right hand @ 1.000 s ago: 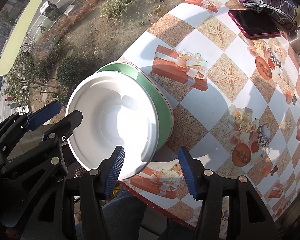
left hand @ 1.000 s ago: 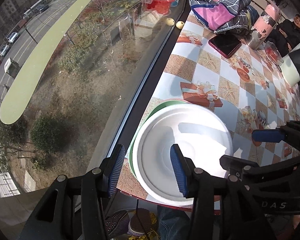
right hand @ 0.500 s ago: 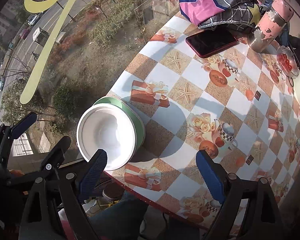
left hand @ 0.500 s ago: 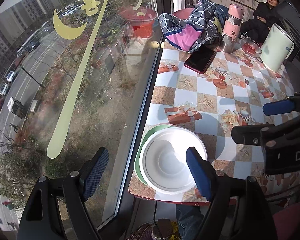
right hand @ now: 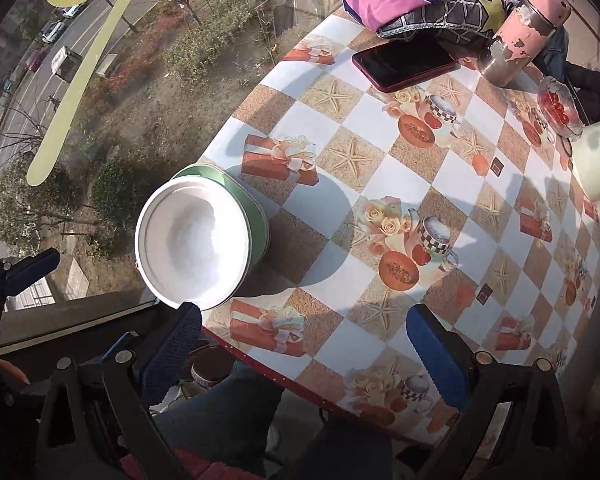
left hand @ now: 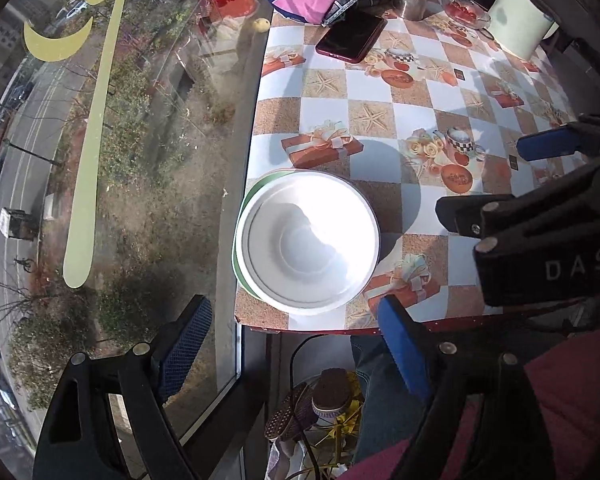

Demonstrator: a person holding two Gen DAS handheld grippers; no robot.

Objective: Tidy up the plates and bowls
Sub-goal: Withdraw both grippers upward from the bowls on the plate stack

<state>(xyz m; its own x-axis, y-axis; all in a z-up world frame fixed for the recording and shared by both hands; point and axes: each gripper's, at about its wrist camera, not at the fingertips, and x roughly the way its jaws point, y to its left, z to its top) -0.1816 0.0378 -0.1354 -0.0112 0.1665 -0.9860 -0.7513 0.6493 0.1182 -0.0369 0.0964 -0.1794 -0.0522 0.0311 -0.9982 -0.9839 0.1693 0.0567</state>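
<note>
You are holding your left gripper (left hand: 296, 344) above the near edge of the table (left hand: 452, 92), its blue pads spread wide and gripping nothing. Ahead of it, toward twelve o'clock in the left wrist view, the white bowl (left hand: 308, 242) is sitting inside the green bowl (left hand: 242, 208), whose rim is showing only as a thin crescent at the white bowl's ten o'clock side. The stack is resting on the table's near corner beside the window (left hand: 112, 152). In the right wrist view the same white bowl (right hand: 194, 240) and green bowl (right hand: 256, 208) are lying at about ten o'clock from your right gripper (right hand: 304, 350). That gripper is also standing wide open and empty, its left pad just below the white bowl's near rim, whether touching you cannot tell. Farther across the checked cloth, toward one o'clock, a dark phone (right hand: 406, 66) is lying flat, with a pink flask (right hand: 526, 26) standing upright just to its right.
</note>
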